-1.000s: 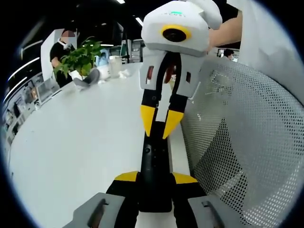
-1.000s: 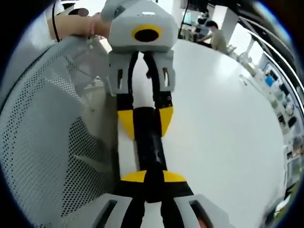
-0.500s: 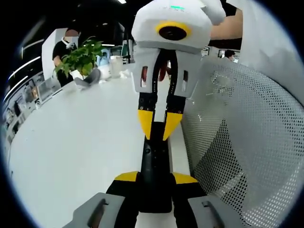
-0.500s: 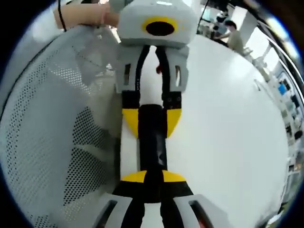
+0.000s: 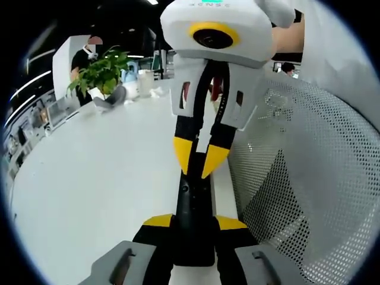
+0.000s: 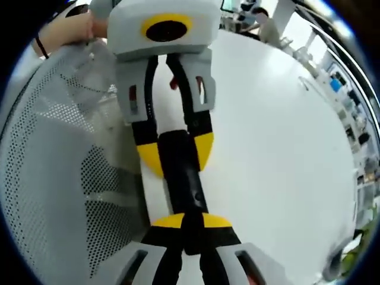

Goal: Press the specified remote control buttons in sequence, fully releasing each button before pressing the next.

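Your tool (image 5: 196, 222) has yellow-tipped black jaws on grey housings; a black band (image 6: 39, 46) circles your wrist, upper left.

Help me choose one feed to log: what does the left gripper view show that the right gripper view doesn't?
Left gripper view: a leafy green plant at the far end of the white table, with a person behind it.

Right gripper view: shelves of small items beyond the table, and a hand with a dark wristband.

Shared: the black remote control gripped in the left claw, the right claw pointing tips-down at it, and the white mesh chair back alongside.
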A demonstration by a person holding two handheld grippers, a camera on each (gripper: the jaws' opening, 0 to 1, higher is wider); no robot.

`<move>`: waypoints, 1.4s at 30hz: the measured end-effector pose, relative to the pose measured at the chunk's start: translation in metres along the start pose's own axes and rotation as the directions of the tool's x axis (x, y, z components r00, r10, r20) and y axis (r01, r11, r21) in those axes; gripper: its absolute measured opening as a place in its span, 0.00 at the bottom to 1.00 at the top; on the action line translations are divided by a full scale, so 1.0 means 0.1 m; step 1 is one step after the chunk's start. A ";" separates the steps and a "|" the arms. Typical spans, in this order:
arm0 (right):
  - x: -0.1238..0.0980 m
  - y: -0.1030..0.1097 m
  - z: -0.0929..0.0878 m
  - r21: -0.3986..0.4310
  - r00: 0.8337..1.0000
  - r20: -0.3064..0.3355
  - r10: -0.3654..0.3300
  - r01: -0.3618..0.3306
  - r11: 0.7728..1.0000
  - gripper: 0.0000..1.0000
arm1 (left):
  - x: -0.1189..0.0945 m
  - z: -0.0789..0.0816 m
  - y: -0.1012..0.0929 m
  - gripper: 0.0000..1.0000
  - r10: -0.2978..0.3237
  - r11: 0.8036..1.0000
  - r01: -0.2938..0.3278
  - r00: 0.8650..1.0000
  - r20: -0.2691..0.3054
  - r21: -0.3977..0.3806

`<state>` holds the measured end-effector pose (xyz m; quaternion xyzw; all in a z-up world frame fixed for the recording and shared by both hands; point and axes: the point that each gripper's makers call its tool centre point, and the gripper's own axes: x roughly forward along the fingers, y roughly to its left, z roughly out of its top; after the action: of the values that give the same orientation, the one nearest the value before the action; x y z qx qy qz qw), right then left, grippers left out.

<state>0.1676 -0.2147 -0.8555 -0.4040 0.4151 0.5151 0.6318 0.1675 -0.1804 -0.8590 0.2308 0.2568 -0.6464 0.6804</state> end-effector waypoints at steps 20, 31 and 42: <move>0.00 0.03 0.04 -0.265 0.996 0.082 0.031 -0.008 0.964 0.05 | 0.00 0.00 0.00 0.25 0.000 1.000 0.000 1.000 0.001 0.001; 0.01 -0.01 0.07 0.045 0.996 0.077 0.044 -0.048 0.998 0.04 | 0.00 0.00 0.00 0.25 0.000 1.000 0.000 1.000 0.002 0.001; 0.01 0.03 0.08 -0.157 0.994 0.108 -0.009 0.026 0.987 0.04 | 0.00 0.01 0.00 0.25 0.001 1.000 -0.001 1.000 0.002 0.000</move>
<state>0.1651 -0.2068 -0.8539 -0.4284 0.3349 0.5616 0.6237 0.1677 -0.1810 -0.8584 0.2304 0.2561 -0.6463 0.6809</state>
